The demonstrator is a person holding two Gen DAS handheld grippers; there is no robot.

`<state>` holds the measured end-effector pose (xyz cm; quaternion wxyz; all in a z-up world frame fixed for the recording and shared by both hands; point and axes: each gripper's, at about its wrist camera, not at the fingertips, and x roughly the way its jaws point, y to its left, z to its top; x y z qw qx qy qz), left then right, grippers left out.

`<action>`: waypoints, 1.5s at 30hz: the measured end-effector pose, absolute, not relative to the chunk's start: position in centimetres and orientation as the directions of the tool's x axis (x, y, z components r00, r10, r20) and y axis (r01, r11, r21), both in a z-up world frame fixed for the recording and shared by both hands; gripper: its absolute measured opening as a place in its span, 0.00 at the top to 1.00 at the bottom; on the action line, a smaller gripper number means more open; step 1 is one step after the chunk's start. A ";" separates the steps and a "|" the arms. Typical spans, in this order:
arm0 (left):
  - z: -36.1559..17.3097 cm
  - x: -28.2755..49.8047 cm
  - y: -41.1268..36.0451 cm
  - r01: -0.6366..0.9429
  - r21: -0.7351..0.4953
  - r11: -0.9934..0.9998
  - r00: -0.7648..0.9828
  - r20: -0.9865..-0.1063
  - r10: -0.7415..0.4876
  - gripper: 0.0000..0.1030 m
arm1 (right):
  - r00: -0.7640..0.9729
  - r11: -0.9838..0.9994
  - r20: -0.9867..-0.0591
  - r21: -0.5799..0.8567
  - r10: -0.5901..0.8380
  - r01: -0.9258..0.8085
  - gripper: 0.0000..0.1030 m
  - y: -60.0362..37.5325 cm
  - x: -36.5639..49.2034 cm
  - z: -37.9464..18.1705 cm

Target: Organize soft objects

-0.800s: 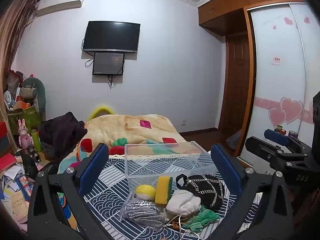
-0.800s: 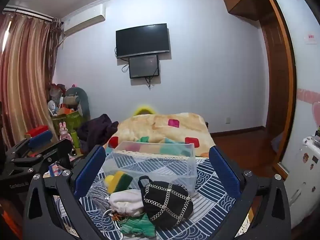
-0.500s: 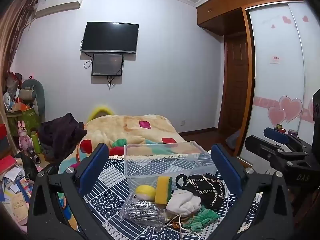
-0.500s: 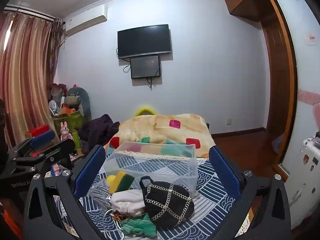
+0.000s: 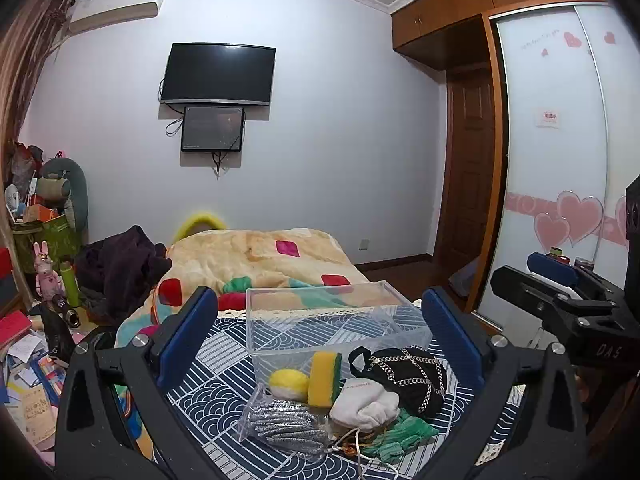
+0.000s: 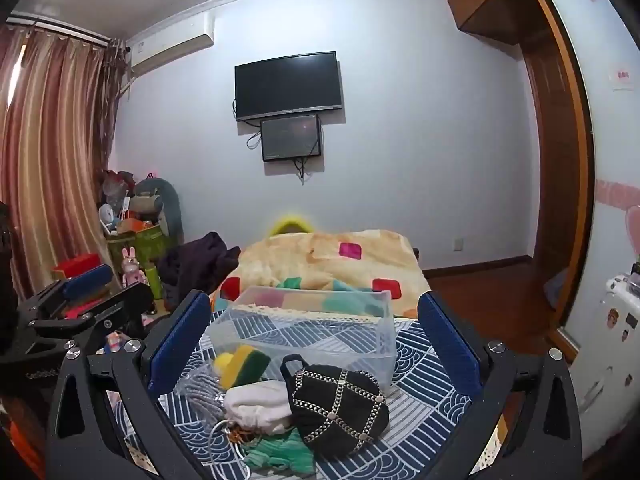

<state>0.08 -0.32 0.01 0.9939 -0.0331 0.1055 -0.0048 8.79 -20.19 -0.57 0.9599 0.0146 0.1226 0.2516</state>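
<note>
A clear plastic box (image 5: 332, 320) (image 6: 308, 328) stands empty on a blue patterned cloth. In front of it lie a yellow ball (image 5: 288, 386), a yellow-green sponge (image 5: 325, 378) (image 6: 240, 364), a white pouch (image 5: 362, 402) (image 6: 258, 404), a black chain-trimmed bag (image 5: 404, 376) (image 6: 338, 408), a green cloth (image 5: 400, 434) (image 6: 280, 454) and a bagged silver scrubber (image 5: 284, 426). My left gripper (image 5: 320, 320) is open and empty above the pile. My right gripper (image 6: 312, 320) is open and empty too. Each gripper shows at the edge of the other's view.
A bed with an orange patterned quilt (image 5: 256, 260) lies behind the table. Dark clothes (image 5: 120, 268) and cluttered shelves (image 5: 40, 240) stand at the left. A wardrobe with sliding doors (image 5: 560, 160) is at the right.
Both grippers have tilted slightly; the scene has shifted a little in both views. The objects have not moved.
</note>
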 end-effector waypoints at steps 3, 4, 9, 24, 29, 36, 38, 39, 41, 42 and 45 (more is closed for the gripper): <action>0.0 0.1 -0.2 0.003 -0.068 0.998 0.978 -0.209 -0.017 0.00 | 0.841 0.871 -0.228 0.090 0.490 -0.482 0.00 -20.2 8.8 -0.5; 0.0 0.1 -0.2 0.003 -0.069 0.998 0.978 -0.209 -0.018 0.00 | 0.842 0.871 -0.226 0.091 0.490 -0.483 0.00 -20.3 8.7 -0.5; -0.1 0.2 -0.2 0.002 -0.068 0.998 0.978 -0.207 -0.016 0.00 | 0.842 0.870 -0.223 0.088 0.491 -0.484 0.00 -20.2 8.7 -0.4; -0.1 0.3 -0.4 0.003 -0.062 0.998 0.978 -0.206 -0.015 0.00 | 0.843 0.870 -0.218 0.090 0.492 -0.485 0.00 -20.1 8.6 -0.2; -0.1 0.2 -0.5 0.004 -0.059 0.998 0.979 -0.204 -0.016 0.00 | 0.843 0.870 -0.217 0.090 0.493 -0.485 0.00 -20.1 8.6 -0.1; -0.1 0.1 -0.6 0.001 -0.060 0.998 0.979 -0.206 -0.014 0.00 | 0.843 0.870 -0.214 0.089 0.493 -0.486 0.00 -19.9 8.5 0.0; -0.1 0.1 -0.6 0.001 -0.060 0.998 0.979 -0.205 -0.013 0.00 | 0.843 0.869 -0.214 0.089 0.493 -0.486 0.00 -19.9 8.5 0.1; -0.1 0.1 -0.6 0.001 -0.059 0.998 0.979 -0.205 -0.013 0.00 | 0.843 0.870 -0.214 0.089 0.493 -0.485 0.00 -19.9 8.5 0.0; -0.1 0.1 -0.6 0.001 -0.059 0.998 0.979 -0.205 -0.013 0.00 | 0.843 0.869 -0.215 0.089 0.494 -0.486 0.00 -19.9 8.5 0.0; -0.1 0.1 -0.6 0.002 -0.060 0.998 0.979 -0.205 -0.014 0.00 | 0.843 0.869 -0.215 0.089 0.493 -0.486 0.00 -19.9 8.5 0.0; -0.1 0.2 -0.5 0.008 -0.065 0.998 0.978 -0.206 -0.021 0.00 | 0.843 0.869 -0.213 0.088 0.493 -0.486 0.00 -19.9 8.5 0.0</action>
